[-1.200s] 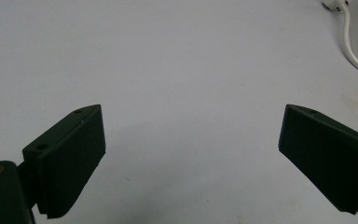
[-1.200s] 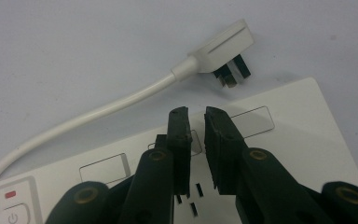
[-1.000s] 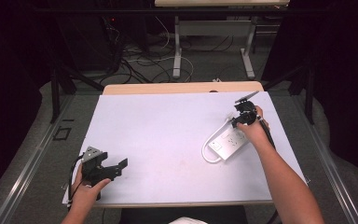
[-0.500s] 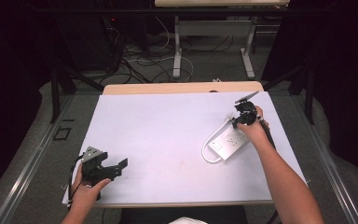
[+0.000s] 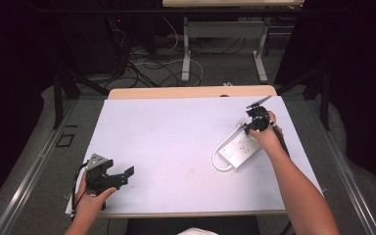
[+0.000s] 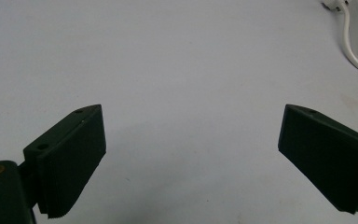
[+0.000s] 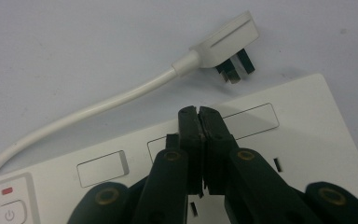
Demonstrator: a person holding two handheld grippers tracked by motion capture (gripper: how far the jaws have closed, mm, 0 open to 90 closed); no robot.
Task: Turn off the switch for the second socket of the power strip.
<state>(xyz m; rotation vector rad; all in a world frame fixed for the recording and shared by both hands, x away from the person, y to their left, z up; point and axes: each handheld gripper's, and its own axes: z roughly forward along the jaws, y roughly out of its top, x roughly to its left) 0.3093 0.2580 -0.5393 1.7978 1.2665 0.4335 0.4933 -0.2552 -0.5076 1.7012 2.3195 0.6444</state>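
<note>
Table (image 5: 176,147) was covered by a pale sheet, with a wooden edge showing at the far side.

Left gripper (image 5: 108,177) sat at the near left of the table, held in the left hand (image 5: 92,201), with its grey plate on top. Its jaws stood wide apart with nothing between them; in the left gripper view (image 6: 191,158) only bare sheet lay under the gap.

Right gripper (image 5: 255,121) was at the far right of the table, held in the right hand (image 5: 267,138), just over the far end of the power strip (image 5: 240,149). In the right gripper view (image 7: 199,135) its jaws were pressed together, tips meeting, and nothing was seen between them. The tips sat over the strip's top face, at the edge of the row of rectangular outlines; whether they touched it I could not tell.

Power strip was white and lay flat on the right part of the table, running diagonally. Power button (image 7: 10,215) with a small red mark above it was at one end. Cord (image 7: 88,109) left that end, looped round and ended in a white plug (image 7: 226,46). The plug lay on the sheet just beside the strip's long edge, pins pointing toward the strip, not inserted.

Beyond the table were a dark floor, loose cables (image 5: 147,63) and the metal legs (image 5: 186,54) of another table.
</note>
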